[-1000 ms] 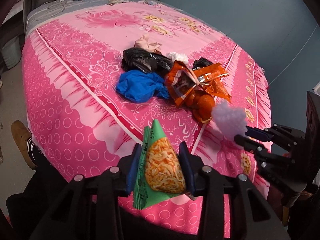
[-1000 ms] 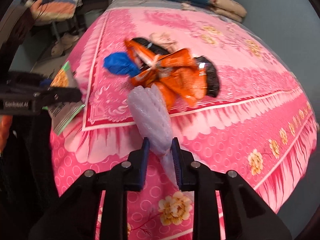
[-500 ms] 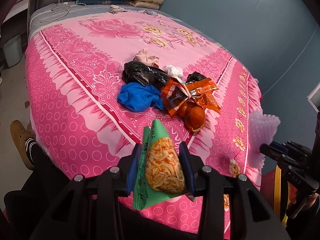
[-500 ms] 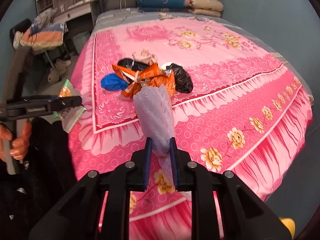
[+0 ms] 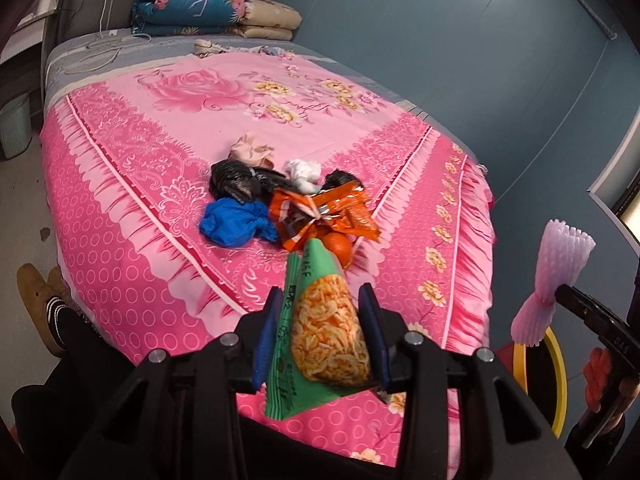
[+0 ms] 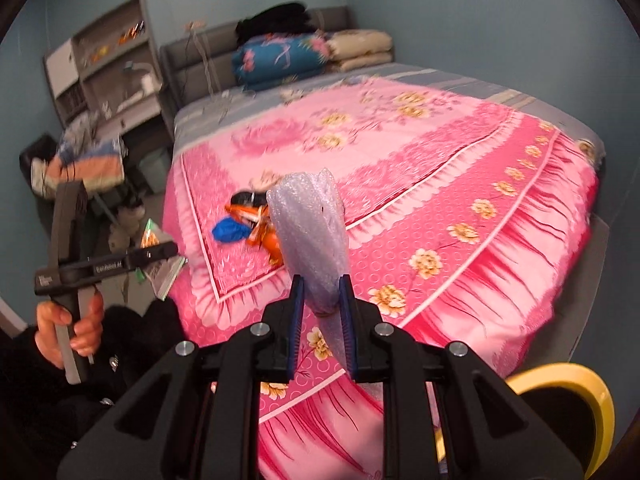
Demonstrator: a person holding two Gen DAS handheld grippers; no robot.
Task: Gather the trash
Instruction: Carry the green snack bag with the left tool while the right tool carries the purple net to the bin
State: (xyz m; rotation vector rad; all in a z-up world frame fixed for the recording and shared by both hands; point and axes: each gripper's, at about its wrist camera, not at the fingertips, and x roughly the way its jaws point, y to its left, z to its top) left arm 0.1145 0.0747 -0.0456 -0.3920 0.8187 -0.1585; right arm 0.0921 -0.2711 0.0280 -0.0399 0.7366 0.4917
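Two light, crushable pieces are lifted off the bed (image 5: 120, 216): left gripper (image 5: 322, 336) fingers clamp the snack bag (image 5: 326, 328) mid-body; right gripper (image 6: 322, 320) fingers pinch the foam net sleeve (image 6: 310, 232) at its waist. Both are soft and deform easily.

Behind the foam net (image 6: 310, 236), part of the trash pile (image 6: 248, 220) on the bed (image 6: 460, 184) is hidden. The yellow bin (image 6: 576, 392) is cut by the frame's lower edge. Shelf items (image 6: 100, 52) are blurred.
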